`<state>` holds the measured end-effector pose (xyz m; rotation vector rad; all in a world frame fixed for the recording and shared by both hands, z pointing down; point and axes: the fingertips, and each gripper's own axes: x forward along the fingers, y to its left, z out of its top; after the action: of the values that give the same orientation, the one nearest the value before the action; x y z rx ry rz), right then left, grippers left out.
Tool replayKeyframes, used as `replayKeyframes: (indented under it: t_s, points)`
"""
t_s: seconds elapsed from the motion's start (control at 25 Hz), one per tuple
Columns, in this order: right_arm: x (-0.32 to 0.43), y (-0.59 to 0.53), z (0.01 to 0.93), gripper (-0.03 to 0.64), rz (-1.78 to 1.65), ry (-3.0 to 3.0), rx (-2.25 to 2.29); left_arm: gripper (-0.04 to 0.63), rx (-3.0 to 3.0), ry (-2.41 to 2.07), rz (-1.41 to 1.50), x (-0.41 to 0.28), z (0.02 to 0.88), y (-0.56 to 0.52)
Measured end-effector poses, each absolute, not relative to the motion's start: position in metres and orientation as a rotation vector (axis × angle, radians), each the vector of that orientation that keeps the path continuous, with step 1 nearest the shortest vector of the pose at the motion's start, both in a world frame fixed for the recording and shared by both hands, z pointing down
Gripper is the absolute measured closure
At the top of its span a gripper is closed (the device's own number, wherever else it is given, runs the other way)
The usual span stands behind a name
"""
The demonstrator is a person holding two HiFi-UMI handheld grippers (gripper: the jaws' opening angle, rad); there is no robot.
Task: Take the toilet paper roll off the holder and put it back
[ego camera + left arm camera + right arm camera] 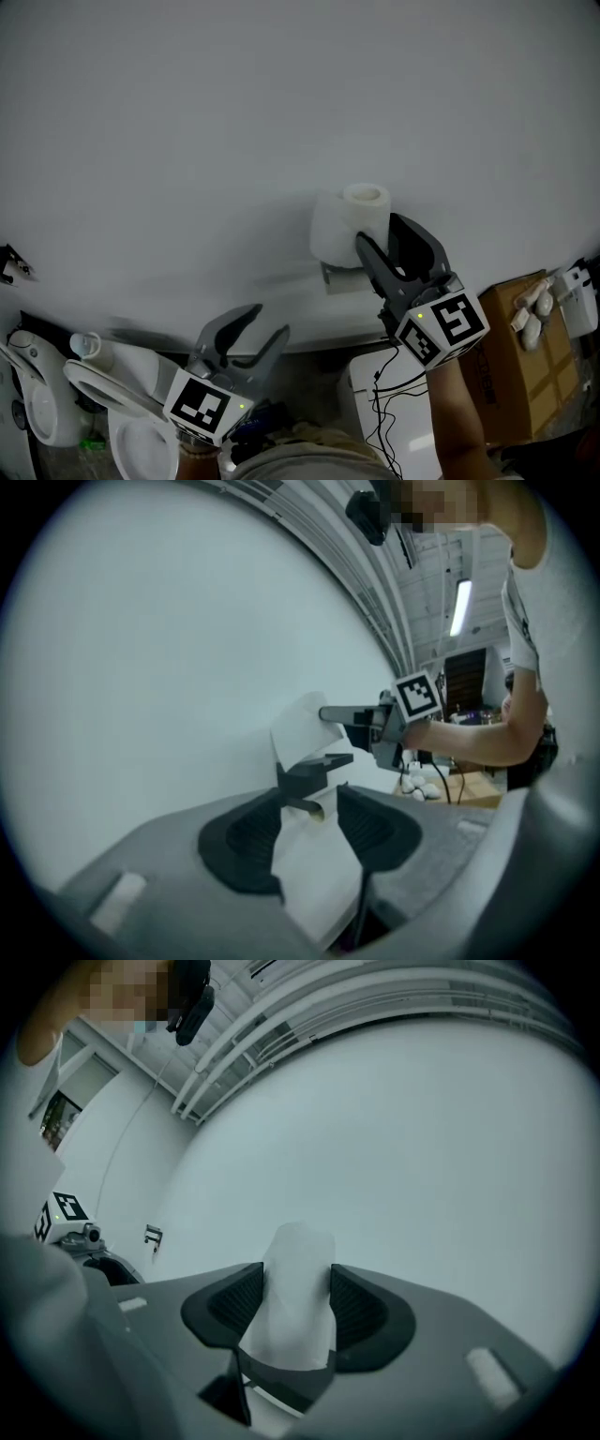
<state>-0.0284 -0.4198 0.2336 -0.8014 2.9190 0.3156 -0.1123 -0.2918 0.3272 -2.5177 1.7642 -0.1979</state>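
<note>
Two grippers | right gripper point(377, 232) pinching toilet paper roll point(336, 230) at holder point(342, 277) | left gripper point(267, 321) spread, empty | next, I guess: lift it clear

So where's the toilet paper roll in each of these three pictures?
Head view: toilet paper roll right of centre, against the white wall, right gripper shut on it.
Left gripper view: roll at centre, beyond this gripper's own jaws; right gripper reaches in from the right.
Right gripper view: roll low centre, between the jaws.
Shared landmark: the white wall behind the roll.
</note>
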Motion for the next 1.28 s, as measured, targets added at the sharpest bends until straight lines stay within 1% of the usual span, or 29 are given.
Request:
replayKeyframes:
  t_s: [0.16,0.2,0.24,0.28,0.64,1.28]
  points:
    - [-0.020,-0.439,0.239,0.400,0.346,2.913,-0.881,0.433,-2.521,1.778,-0.188,-0.112,0.329,-0.295]
    - [-0.018,-0.444,0.242,0.416,0.343,2.907,-0.901,0.434,-2.523,1.782,-0.184,-0.112,0.329,-0.297]
    - [-0.017,-0.448,0.244,0.473,0.335,2.900,-0.917,0.436,-2.526,1.785,-0.181,-0.112,0.329,-0.298]
    - [-0.017,-0.450,0.246,0.486,0.324,2.892,-0.923,0.436,-2.528,1.787,-0.180,-0.112,0.330,-0.299]
    - [-0.018,-0.449,0.245,0.486,0.399,2.909,-0.931,0.437,-2.528,1.797,-0.181,-0.110,0.330,-0.302]
    - [-0.013,-0.449,0.249,0.486,0.310,2.933,-0.908,0.437,-2.514,1.802,-0.190,-0.108,0.330,-0.303]
